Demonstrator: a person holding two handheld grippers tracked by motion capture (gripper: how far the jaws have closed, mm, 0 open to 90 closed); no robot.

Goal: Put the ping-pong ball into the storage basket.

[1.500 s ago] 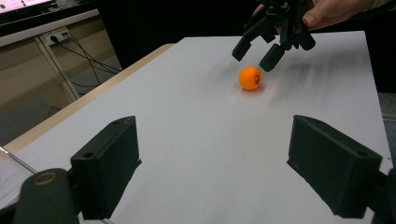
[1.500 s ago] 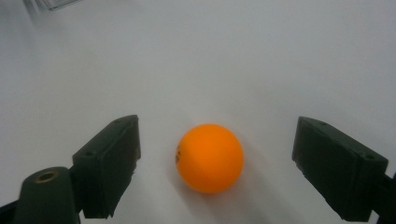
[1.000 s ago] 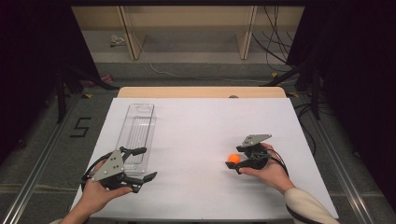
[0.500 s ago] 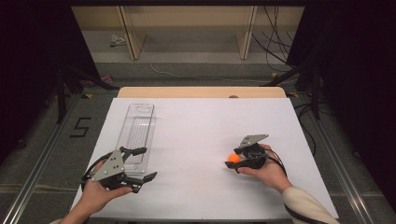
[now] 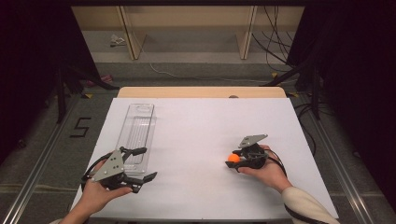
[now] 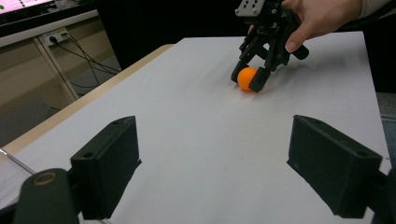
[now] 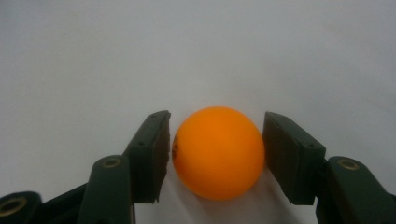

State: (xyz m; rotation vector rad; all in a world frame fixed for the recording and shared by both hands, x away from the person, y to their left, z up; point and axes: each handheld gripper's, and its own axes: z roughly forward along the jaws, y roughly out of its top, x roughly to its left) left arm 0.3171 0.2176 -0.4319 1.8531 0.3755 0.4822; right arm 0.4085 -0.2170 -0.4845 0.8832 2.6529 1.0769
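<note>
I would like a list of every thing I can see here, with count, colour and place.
ball: one, orange, on the white sheet, between the right gripper's fingers
tray: one, clear plastic, long, on the sheet's left side
sheet: one, white, covering the table
table: one, light wood, edge showing at the far side
left gripper: one, black, open, at the tray's near end
right gripper: one, black, around the ball
hands: two, holding the grippers

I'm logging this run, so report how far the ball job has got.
Done: the right gripper has its jaws on either side of the orange ball. In hand: the jaws are at the ball's sides, though a firm grip can't be confirmed. Left: the ball sits on the white table, not lifted; the clear tray holds nothing, and the left gripper waits open beside it.
</note>
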